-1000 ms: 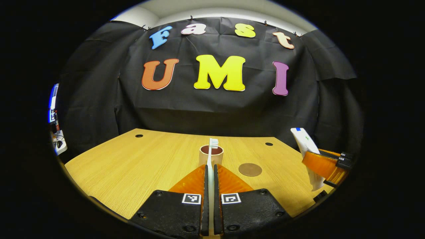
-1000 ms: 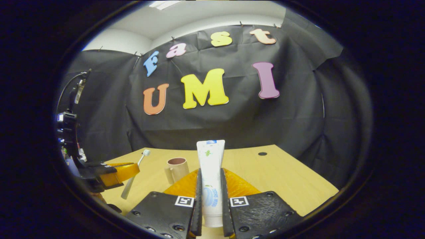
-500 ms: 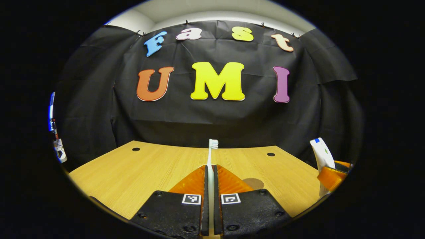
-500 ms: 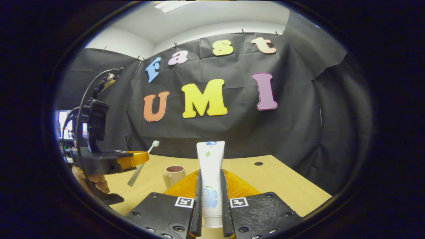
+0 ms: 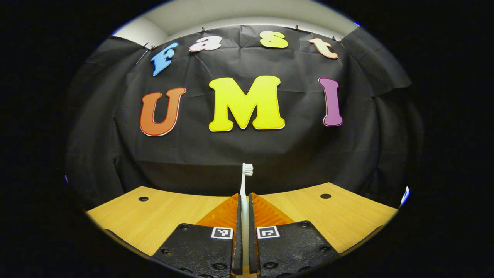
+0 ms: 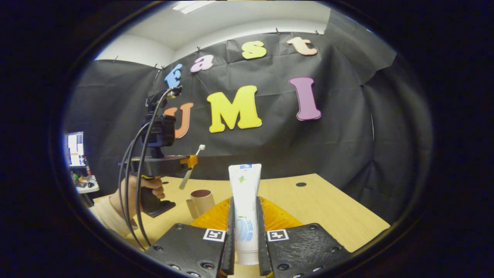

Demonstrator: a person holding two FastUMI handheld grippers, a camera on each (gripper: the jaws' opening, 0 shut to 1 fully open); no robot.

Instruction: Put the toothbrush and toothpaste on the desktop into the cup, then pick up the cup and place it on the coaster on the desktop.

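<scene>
My left gripper [image 5: 244,200] is shut on a white toothbrush [image 5: 244,175] whose bristled head sticks up past the fingertips. In the right gripper view that same left gripper [image 6: 189,161], held by a hand [image 6: 144,189], hangs above and just left of the tan cup [image 6: 201,201], with the toothbrush [image 6: 193,164] slanting down from it. The cup stands upright on the wooden desktop [image 6: 320,208]. My right gripper [image 6: 244,200] is shut on a white toothpaste tube [image 6: 244,193] that stands upright between its fingers, to the right of the cup.
The desktop [image 5: 162,212] has round cable holes at the back left [image 5: 143,199] and back right [image 5: 325,196]. Black cloth closes the booth behind. A side table with a lit screen [image 6: 75,148] stands beyond the desk's left edge.
The left gripper has risen and gone forward with the toothbrush to above the cup; cup, coaster and right gripper have dropped out of its view. The right gripper still holds the tube, hardly moved.
</scene>
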